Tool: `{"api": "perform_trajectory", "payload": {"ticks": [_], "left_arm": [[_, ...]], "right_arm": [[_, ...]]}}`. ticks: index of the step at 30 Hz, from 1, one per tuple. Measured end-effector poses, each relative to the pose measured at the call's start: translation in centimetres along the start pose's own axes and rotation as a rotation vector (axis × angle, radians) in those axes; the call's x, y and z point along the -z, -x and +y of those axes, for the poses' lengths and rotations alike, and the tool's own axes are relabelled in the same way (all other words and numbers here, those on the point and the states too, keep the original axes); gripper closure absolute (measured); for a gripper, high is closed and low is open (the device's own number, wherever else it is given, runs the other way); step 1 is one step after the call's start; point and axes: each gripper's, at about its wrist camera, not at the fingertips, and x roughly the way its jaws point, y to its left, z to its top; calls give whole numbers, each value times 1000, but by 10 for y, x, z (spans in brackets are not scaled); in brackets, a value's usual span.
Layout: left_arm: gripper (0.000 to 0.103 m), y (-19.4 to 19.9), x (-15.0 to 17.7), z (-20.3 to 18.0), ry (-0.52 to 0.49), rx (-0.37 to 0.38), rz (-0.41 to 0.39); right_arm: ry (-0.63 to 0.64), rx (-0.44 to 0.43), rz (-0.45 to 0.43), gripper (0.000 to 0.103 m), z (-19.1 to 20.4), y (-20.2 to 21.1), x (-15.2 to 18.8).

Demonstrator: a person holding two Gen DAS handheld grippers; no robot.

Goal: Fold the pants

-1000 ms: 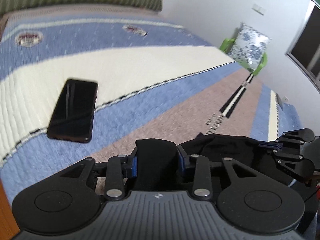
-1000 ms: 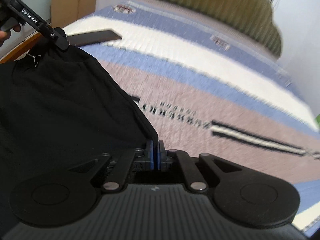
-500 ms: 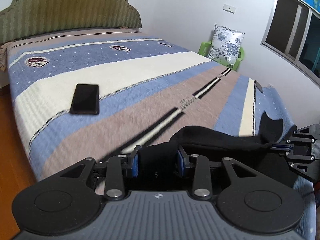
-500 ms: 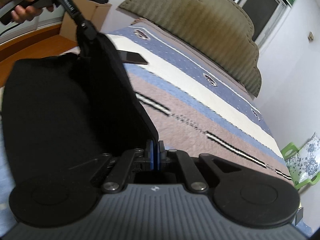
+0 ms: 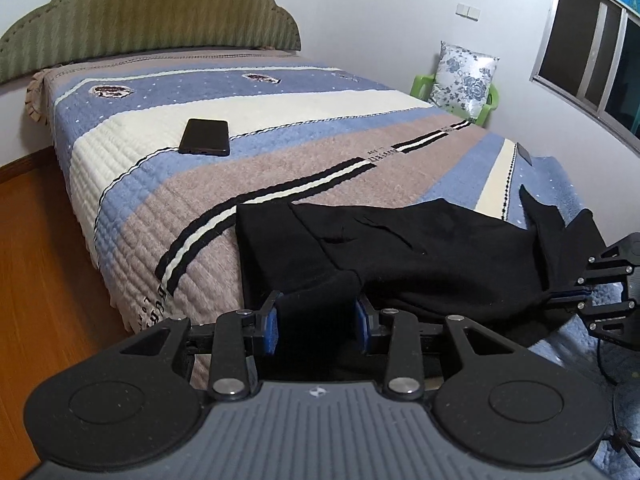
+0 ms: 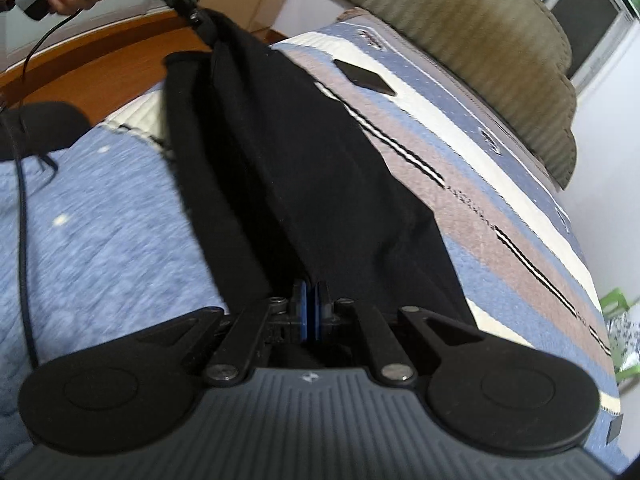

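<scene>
The black pants (image 5: 420, 248) lie stretched across the near end of the striped bedspread (image 5: 280, 160). My left gripper (image 5: 316, 320) is shut on a thick bunch of the pants at their left end, near the bed's edge. My right gripper (image 6: 310, 312) is shut on the pants (image 6: 304, 168) at their other end; it also shows at the right edge of the left wrist view (image 5: 576, 292). In the right wrist view the left gripper (image 6: 200, 24) grips the far end of the cloth, held by a hand.
A black phone (image 5: 205, 142) lies on the cream stripe further up the bed. A green headboard (image 5: 148, 16) stands at the far end. A green chair with a floral cushion (image 5: 464, 80) stands by the wall. Wooden floor (image 5: 36, 280) lies left of the bed.
Both grippers have drawn back and lowered, still holding the pants. The pants, earlier hanging in the air, now lie spread flat on the near end of the bed.
</scene>
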Motion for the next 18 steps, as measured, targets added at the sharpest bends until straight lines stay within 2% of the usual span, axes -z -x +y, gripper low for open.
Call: {"api": "perform_trajectory", "payload": {"ticks": [4, 8, 12, 15, 17, 18], "left_arm": [[66, 6, 9, -9, -63, -8, 17], [64, 7, 18, 3, -13, -37, 61], [64, 30, 21, 20, 43, -170, 35], [63, 45, 6, 20, 68, -172, -23], [54, 44, -8, 6, 49, -126, -54], [38, 40, -17, -6, 29, -98, -67]], "right_arm": [[-14, -16, 7, 98, 0, 6, 5], [-17, -46, 33, 97, 3, 6, 13], [24, -65, 62, 96, 10, 3, 16], [-85, -107, 13, 96, -9, 17, 14], [-213, -107, -56, 92, -26, 23, 8], [-272, -117, -72, 91, -32, 20, 5]]}}
